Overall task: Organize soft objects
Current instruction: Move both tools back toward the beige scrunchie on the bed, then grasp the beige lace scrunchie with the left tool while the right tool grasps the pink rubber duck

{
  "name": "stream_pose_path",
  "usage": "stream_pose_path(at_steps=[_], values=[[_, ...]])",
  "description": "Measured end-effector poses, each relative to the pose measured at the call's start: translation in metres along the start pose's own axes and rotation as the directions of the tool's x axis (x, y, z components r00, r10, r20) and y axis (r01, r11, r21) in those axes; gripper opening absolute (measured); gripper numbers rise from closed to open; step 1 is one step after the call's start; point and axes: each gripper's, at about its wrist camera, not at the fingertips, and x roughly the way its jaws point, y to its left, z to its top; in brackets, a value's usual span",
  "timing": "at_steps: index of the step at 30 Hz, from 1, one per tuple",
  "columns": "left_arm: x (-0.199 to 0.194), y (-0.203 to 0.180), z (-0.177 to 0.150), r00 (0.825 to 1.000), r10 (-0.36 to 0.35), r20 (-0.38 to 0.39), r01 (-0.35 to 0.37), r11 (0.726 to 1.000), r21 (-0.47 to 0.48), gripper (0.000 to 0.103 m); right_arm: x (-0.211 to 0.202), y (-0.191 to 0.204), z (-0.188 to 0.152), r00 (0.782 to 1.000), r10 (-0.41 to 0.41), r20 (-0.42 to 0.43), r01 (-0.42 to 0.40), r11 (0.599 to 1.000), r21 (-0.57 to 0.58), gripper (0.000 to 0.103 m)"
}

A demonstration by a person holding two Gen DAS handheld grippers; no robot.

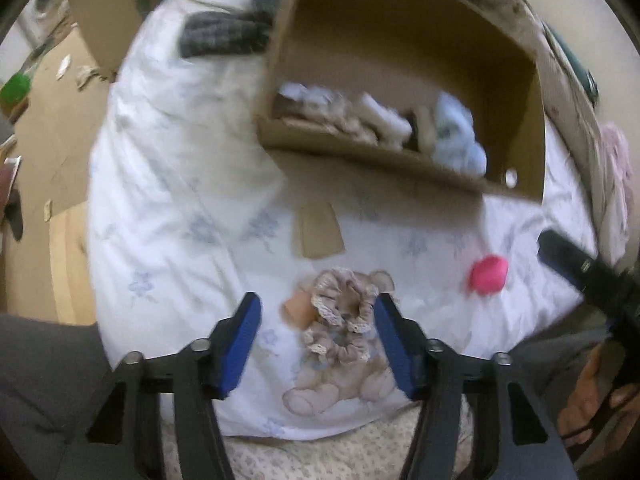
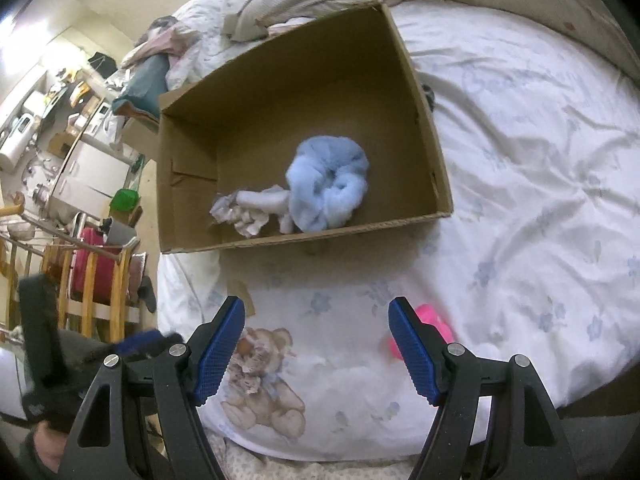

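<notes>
No brand, label or writing can be read anywhere in either view. 1 cardboard box (image 2: 280, 120) sits open on the white floral bedsheet (image 2: 520, 160), at 12 o'clock from both grippers. Inside it lie 1 fluffy light-blue scrunchie (image 2: 326, 184) and a crumpled heap of pale cloth pieces (image 2: 250, 210) at its 9 o'clock — their number is too blurred to count. On the sheet outside the box are 2 beige lace-edged scrunchies (image 1: 344, 316), touching one another and lying over a printed teddy bear (image 1: 340, 388), and 1 bright pink soft object (image 1: 489, 274) well apart at their 3 o'clock. 1 loose cardboard scrap (image 1: 318, 236) lies between the beige pair and the box.

The left gripper (image 1: 316, 344) has its 2 blue pads spread wide — the beige scrunchies sit between them, close against the right-hand pad, with nothing clamped. The right gripper (image 2: 316, 352) likewise has its jaws wide apart over bare sheet, with the pink object just behind its right finger at 2 o'clock
</notes>
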Motion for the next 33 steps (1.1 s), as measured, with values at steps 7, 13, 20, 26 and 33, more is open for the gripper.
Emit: stream_pose_path(at_steps=[7,13,20,26,33], values=[[0.041,-0.018,0.009,0.996,0.059,-0.066,-0.055,0.996,0.070,0.029,-0.002,-0.010,0.000,1.000,-0.004,0.000,0.004,1.000,0.031,0.079],[0.052,-0.031,0.011,0.995,0.052,-0.083,-0.042,0.993,0.114,0.004,-0.004,-0.023,0.001,1.000,-0.008,-0.006,0.008,0.998,0.065,0.079],[0.008,-0.033,0.008,0.998,-0.062,-0.014,0.064,0.991,0.119,0.002,-0.003,-0.033,0.004,1.000,0.009,-0.006,-0.009,0.993,0.116,0.079],[-0.034,-0.017,0.008,0.991,-0.114,0.066,0.109,0.991,0.073,0.002,0.011,-0.045,0.003,0.998,-0.031,-0.057,0.039,0.988,0.149,0.079],[-0.031,0.006,0.010,0.990,-0.113,0.080,0.114,0.993,-0.007,0.002,0.042,-0.055,0.000,0.982,-0.091,-0.166,0.119,0.979,0.167,0.079]])
